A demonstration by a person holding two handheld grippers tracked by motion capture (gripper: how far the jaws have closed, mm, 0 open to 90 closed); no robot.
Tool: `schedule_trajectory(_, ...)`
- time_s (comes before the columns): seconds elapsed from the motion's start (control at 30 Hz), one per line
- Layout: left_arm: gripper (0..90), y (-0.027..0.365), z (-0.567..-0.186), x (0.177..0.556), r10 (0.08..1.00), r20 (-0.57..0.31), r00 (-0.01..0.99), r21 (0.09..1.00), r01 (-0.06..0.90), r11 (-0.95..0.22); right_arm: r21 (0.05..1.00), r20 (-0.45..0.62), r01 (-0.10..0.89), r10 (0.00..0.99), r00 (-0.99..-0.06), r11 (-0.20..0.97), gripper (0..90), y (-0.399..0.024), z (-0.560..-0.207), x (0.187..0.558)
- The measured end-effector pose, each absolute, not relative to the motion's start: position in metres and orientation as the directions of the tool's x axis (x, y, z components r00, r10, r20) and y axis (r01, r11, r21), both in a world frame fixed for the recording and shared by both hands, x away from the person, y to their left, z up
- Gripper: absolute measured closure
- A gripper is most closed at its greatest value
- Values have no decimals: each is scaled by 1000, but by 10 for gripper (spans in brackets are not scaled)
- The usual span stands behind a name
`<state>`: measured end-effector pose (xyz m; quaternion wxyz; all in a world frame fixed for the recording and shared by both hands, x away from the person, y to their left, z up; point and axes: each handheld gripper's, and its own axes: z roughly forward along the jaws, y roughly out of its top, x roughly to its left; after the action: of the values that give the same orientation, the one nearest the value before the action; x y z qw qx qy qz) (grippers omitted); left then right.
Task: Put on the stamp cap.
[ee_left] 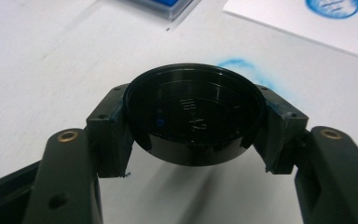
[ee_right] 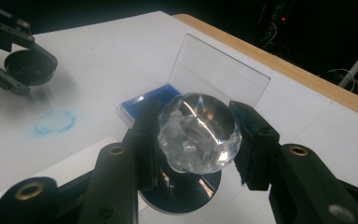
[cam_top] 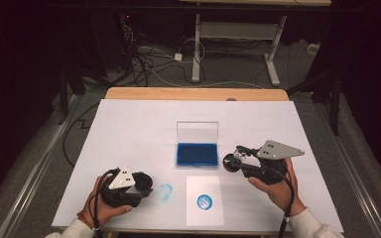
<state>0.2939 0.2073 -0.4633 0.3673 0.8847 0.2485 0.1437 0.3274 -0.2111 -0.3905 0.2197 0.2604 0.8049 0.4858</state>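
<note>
My left gripper is shut on a black round cap, which it holds low over the white table cover near the front left. Its pads press on the cap's rim from both sides. My right gripper is shut on the clear faceted knob of a round stamp. The stamp's black disc base hangs under the knob, just right of the blue ink pad. The pad's clear lid stands upright behind it. Seen from the right gripper view, the left gripper with its cap is at the far left.
A white paper with a round blue stamp print lies at the front middle. A blue ink smudge marks the table cover beside the left gripper. The wooden table edge runs along the back, with cables on the floor beyond.
</note>
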Motion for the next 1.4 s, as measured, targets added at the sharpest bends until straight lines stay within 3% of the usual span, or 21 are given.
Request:
schedule_trajectory(0.7, 365, 168, -455, 310, 472, 81, 878, 730, 270, -628, 922, -97, 155, 597, -796, 356, 575, -176, -371, 341)
schedule_trajectory(1.4, 365, 127, -436, 308, 401, 96, 911, 776, 184, -604, 925, -111, 98, 506, -855, 368, 575, -136, -365, 326)
